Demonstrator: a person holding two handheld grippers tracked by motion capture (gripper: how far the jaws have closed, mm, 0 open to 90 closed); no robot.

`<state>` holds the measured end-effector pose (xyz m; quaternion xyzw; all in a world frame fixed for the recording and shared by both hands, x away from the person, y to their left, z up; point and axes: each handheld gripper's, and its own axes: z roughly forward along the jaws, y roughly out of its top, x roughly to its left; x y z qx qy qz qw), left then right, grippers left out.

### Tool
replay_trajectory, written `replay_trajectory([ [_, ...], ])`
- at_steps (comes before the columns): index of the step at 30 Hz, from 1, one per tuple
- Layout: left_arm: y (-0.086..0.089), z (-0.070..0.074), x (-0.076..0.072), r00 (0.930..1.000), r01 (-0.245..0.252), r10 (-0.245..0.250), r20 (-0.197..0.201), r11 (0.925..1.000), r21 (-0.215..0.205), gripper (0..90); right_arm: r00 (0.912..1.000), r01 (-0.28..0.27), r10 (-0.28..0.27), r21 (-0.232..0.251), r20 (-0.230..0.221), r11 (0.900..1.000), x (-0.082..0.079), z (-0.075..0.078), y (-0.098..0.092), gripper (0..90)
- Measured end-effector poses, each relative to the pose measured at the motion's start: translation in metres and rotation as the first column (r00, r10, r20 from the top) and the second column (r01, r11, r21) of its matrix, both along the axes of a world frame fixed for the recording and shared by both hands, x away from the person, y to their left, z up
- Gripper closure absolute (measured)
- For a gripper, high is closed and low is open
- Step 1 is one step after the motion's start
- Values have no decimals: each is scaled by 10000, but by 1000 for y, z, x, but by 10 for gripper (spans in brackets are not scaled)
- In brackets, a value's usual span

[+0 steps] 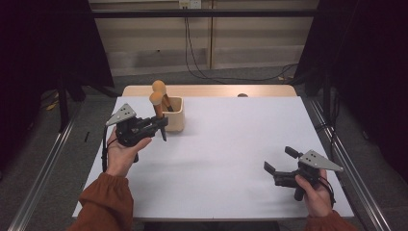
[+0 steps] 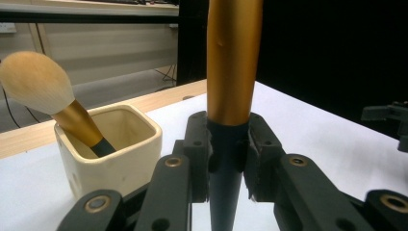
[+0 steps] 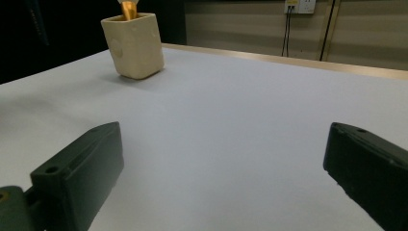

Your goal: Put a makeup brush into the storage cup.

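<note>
Left gripper [image 1: 161, 126] fingers clamped on upright makeup brush [image 1: 157, 108] just beside cream holder [image 1: 175, 120]; right gripper [image 1: 279, 161] fingers wide, well apart.

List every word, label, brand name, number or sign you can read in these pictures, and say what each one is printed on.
None can be read. The cream cup, the held brush, the brush in the cup, the left gripper, the right gripper and the white table show no print. The wall socket is too small to tell.
</note>
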<state>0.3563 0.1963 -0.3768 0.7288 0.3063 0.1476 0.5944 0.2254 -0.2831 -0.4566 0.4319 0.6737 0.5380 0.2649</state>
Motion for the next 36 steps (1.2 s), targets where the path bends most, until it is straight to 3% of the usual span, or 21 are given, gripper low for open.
replay_trajectory([
  [21, -11, 28, 54, 9942, -869, 885, 611, 9958, -283, 743, 10000, -2, 2, 111, 21, 9999, 0, -1, -1, 0],
  [27, -13, 28, 68, 9906, -1098, 1119, 786, 9935, -306, 744, 10000, -14, 14, 95, 43, 10000, 0, -1, -1, 0],
  [32, -19, 23, 80, 9877, -1373, 1403, 688, 9894, -472, 743, 10000, -19, 18, 66, 92, 10000, 0, -1, -1, 0],
  [36, -23, 16, 88, 9869, -1442, 1451, 703, 9894, -179, 743, 9999, -54, 54, 43, 103, 10000, -1, -1, -1, 0],
])
